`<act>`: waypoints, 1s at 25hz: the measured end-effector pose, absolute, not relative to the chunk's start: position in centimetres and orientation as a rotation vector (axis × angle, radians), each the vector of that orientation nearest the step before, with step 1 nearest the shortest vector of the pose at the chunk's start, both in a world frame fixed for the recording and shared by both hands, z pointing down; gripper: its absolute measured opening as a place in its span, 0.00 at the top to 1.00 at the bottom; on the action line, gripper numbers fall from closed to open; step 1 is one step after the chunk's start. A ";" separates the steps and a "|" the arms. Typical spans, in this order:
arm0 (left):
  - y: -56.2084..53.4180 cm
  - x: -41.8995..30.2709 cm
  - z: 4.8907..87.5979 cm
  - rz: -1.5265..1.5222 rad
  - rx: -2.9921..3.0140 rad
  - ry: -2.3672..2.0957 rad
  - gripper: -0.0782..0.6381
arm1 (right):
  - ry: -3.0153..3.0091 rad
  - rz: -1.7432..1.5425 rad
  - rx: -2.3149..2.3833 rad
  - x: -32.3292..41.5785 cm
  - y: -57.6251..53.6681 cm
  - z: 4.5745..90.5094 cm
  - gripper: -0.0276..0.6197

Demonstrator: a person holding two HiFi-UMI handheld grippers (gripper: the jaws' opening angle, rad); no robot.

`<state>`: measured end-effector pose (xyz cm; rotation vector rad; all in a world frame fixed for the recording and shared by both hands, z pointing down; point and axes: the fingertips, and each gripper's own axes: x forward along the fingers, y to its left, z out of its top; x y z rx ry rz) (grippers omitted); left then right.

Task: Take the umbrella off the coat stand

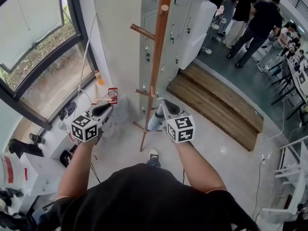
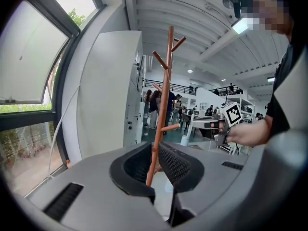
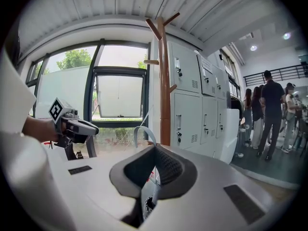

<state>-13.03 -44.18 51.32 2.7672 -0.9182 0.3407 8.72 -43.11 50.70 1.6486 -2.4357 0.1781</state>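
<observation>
The right tongs [image 3: 153, 152] were pinched on a pale folded compact umbrella [image 3: 147, 196]. Its grey strap loop [image 3: 143, 131] arched free above the jaws and hooked over nothing that could be seen. In the head view the umbrella hung from these tongs just beside the pole of the tall brown wooden coat stand [image 1: 154, 66], low down and below the short pegs [image 1: 142, 31].

The left tongs [image 2: 157, 150] were spread and empty. Only the stand's distant pole showed through the gap.

Judged from this, the lifting-off step looked done or all but done, since the loop appeared clear of any peg. The next move would call for drawing the right tongs back and away from the pole, keeping the pinch firm so the umbrella does not slip, and watching that the dangling loop does not snag a lower peg. The left tongs had no evident part to play.

No brand or wording could be read. Each gripper's cube [image 1: 180, 129] carried only square black-and-white markers, and the labels on the grey metal lockers [image 3: 192, 95] behind the stand were too small to make out.
</observation>
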 end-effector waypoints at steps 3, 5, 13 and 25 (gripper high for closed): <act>-43.8 -13.3 51.0 0.338 2.773 -0.923 0.82 | -2.424 0.177 1.662 9.3 -42.2 50.5 0.94; -43.5 -13.4 50.8 0.339 2.776 -0.922 0.82 | -2.415 0.177 1.669 9.6 -41.5 50.5 0.94; -42.5 -13.2 50.3 0.347 2.788 -0.915 0.82 | -2.387 0.185 1.711 11.7 -39.3 50.3 0.94; -41.4 -11.9 50.5 0.348 2.810 -0.865 0.82 | -2.360 0.203 1.762 12.9 -37.5 50.7 0.94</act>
